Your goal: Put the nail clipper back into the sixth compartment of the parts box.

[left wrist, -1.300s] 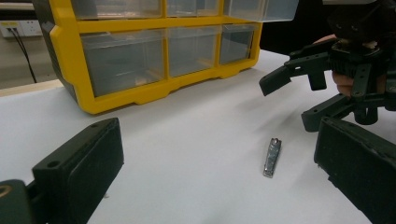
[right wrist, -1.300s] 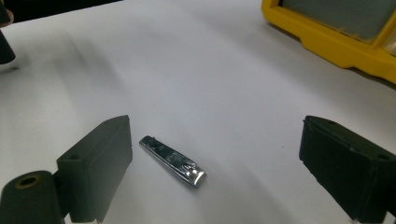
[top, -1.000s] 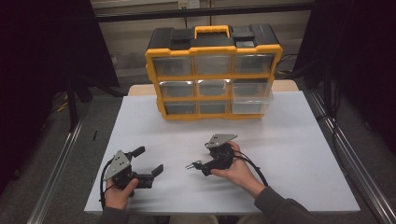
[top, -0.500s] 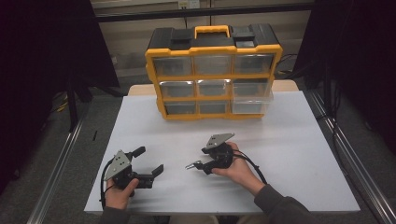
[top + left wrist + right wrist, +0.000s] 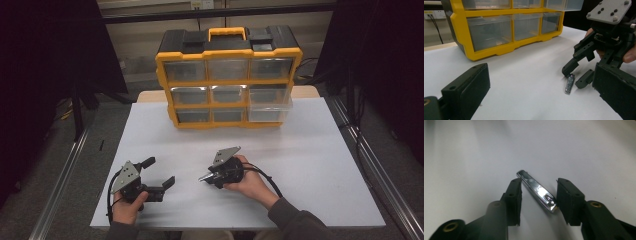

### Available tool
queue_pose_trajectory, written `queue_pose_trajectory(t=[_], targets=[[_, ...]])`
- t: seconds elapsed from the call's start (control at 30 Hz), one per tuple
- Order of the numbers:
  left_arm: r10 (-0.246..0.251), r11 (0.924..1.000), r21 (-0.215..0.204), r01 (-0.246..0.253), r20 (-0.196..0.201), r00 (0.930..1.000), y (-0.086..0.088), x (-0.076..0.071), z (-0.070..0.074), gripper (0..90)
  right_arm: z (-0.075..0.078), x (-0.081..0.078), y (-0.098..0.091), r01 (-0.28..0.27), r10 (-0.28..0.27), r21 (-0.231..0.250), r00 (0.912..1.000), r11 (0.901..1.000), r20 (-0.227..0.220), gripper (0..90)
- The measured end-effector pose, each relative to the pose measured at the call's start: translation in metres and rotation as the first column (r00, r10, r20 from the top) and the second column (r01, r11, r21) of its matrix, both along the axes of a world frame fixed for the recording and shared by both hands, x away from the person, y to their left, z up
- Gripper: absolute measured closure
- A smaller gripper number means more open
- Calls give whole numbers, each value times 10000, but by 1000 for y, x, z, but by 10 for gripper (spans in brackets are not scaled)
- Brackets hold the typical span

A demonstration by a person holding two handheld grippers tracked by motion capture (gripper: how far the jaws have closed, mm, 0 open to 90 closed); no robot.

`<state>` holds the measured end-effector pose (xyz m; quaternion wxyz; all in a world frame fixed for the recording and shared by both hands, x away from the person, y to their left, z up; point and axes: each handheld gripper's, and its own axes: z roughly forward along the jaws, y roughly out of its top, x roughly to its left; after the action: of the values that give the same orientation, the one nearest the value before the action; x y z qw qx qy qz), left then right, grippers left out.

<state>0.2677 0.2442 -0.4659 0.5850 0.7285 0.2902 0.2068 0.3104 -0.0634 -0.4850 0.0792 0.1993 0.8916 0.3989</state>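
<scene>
Inspector A: Nail clipper (image 5: 537, 191) is the item under attention, though the record begins with the larger fixtures. White table (image 5: 310, 165) first: it carries a yellow and black drawer organiser (image 5: 227, 80) standing upright at the far side, with clear drawers in three rows. The bottom right drawer (image 5: 267, 107) sits pulled out further than its neighbours.

Inspector B: Noted. The grippers?

Inspector A: Left gripper (image 5: 161, 175) rests low at the near left of the table, held in the left hand (image 5: 127, 207), jaws spread wide with nothing between them. Right gripper (image 5: 580, 75), held in the right hand (image 5: 250, 182), is near the table's middle, tipped down toward the surface, jaws parted.

Inspector B: And the clipper's position?

Inspector A: It lies flat on the table, a small chrome piece, between the right gripper's two jaws. In the right gripper view its near end is at the right-hand jaw's pad; whether they touch, I cannot tell. It is not clamped.
</scene>
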Motion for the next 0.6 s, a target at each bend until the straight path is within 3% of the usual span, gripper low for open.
queue_pose_trajectory(t=[0.2, 0.6], targets=[[-146, 9999, 25, 146, 59, 9999, 0, 1, 0, 14, 2, -3, -3, -228, 226, -29, 9988, 9997, -446, 801], [50, 9999, -129, -50, -32, 10000, -1, 0, 0, 14, 6, -6, -14, -283, 258, -379, 9977, 9989, -633, 801]])
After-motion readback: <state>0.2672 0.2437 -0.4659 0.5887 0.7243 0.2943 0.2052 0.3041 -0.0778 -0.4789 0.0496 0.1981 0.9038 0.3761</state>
